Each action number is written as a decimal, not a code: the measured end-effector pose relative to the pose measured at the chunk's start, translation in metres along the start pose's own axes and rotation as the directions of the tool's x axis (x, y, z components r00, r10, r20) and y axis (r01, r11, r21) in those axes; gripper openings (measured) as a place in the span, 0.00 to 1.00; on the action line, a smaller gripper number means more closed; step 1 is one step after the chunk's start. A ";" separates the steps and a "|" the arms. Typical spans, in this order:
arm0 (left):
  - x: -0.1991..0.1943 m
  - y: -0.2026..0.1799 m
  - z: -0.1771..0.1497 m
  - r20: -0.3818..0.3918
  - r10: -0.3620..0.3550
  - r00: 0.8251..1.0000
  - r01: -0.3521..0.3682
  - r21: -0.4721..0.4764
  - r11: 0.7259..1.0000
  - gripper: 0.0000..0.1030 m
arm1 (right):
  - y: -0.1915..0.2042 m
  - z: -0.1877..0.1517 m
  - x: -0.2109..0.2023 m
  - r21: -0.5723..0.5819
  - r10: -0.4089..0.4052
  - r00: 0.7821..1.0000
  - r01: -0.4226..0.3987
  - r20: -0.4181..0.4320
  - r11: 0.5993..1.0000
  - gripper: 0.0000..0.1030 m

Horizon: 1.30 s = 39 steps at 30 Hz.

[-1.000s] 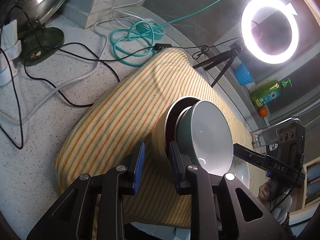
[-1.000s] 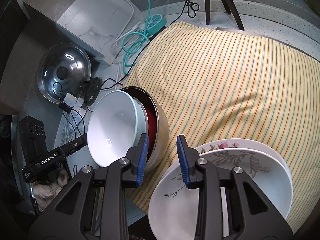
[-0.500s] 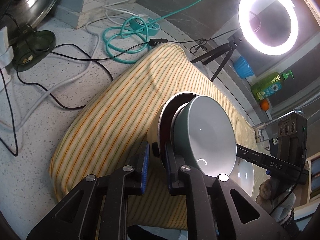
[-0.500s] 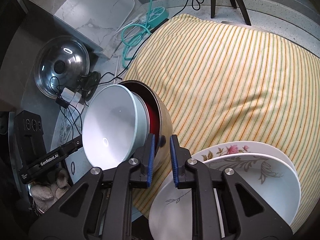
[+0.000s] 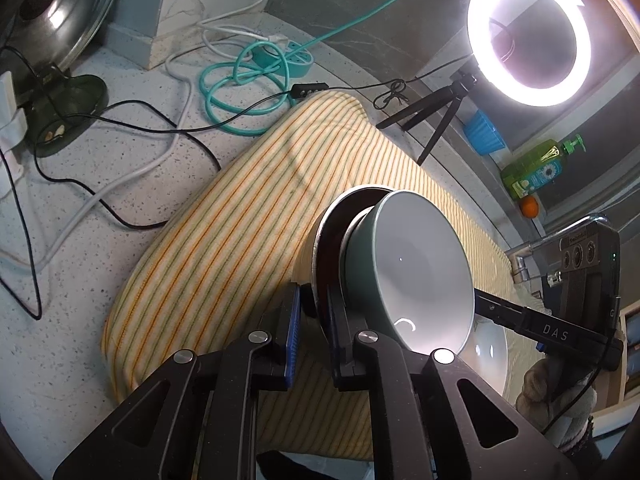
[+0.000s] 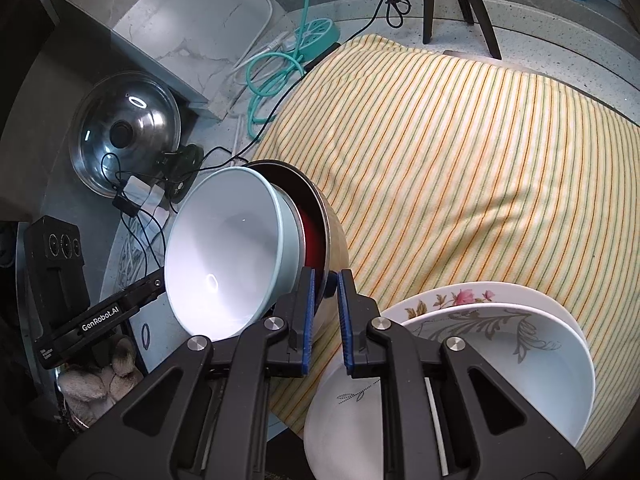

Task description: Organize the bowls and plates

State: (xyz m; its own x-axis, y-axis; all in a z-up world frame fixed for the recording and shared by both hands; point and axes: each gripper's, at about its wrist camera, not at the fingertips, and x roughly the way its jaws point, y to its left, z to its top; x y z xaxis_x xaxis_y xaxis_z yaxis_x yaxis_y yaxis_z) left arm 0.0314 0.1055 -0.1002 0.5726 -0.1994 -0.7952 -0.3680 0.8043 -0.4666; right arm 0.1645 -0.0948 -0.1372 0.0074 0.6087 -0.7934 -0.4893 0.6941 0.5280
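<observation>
A steel bowl (image 5: 320,240) (image 6: 334,240) with a red inside holds a stack of nested bowls; the top one is teal outside, white inside (image 5: 424,276) (image 6: 228,256). The stack is tilted above the striped cloth (image 5: 240,216) (image 6: 460,152). My left gripper (image 5: 312,328) is shut on the steel bowl's near rim. My right gripper (image 6: 325,312) is shut on the opposite rim. Stacked floral white plates (image 6: 500,336) lie on the cloth by my right gripper; one edge shows in the left view (image 5: 490,354).
Cables and a teal power strip (image 5: 280,56) lie on the speckled counter (image 5: 100,184). A steel pot lid (image 6: 124,132) leans at the wall. A ring light on a tripod (image 5: 528,36), a blue cup (image 5: 484,132) and a green soap bottle (image 5: 536,168) stand behind the cloth.
Both grippers closed from open onto the steel bowl's rim, one on each side. The bowl stack has tilted and risen slightly.
</observation>
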 end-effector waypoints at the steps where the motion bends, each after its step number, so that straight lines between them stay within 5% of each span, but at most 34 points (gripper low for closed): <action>1: -0.002 -0.002 0.000 0.002 -0.002 1.000 0.002 0.001 1.000 0.09 | 0.000 0.000 -0.003 0.000 0.000 1.000 0.000 0.003 1.000 0.13; 17: -0.028 -0.067 -0.002 0.051 -0.095 0.994 0.089 0.116 0.989 0.09 | -0.018 -0.025 -0.095 0.033 -0.006 0.992 0.002 0.129 0.999 0.13; 29: -0.014 -0.116 -0.032 -0.029 -0.160 0.987 0.163 0.200 0.966 0.09 | -0.061 -0.071 -0.138 0.124 -0.068 0.985 0.048 0.161 0.991 0.13; 39: 0.001 -0.136 -0.062 -0.091 -0.147 0.985 0.164 0.232 0.959 0.09 | -0.091 -0.109 -0.143 0.177 -0.081 0.987 0.056 0.137 0.983 0.13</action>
State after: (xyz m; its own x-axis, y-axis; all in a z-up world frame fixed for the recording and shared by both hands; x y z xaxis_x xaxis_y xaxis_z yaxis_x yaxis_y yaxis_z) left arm 0.0363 -0.0393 -0.0615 0.5515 -0.3654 -0.7499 -0.0889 0.8681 -0.4883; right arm 0.1129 -0.2873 -0.1046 0.1669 0.5972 -0.7845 -0.3259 0.7844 0.5277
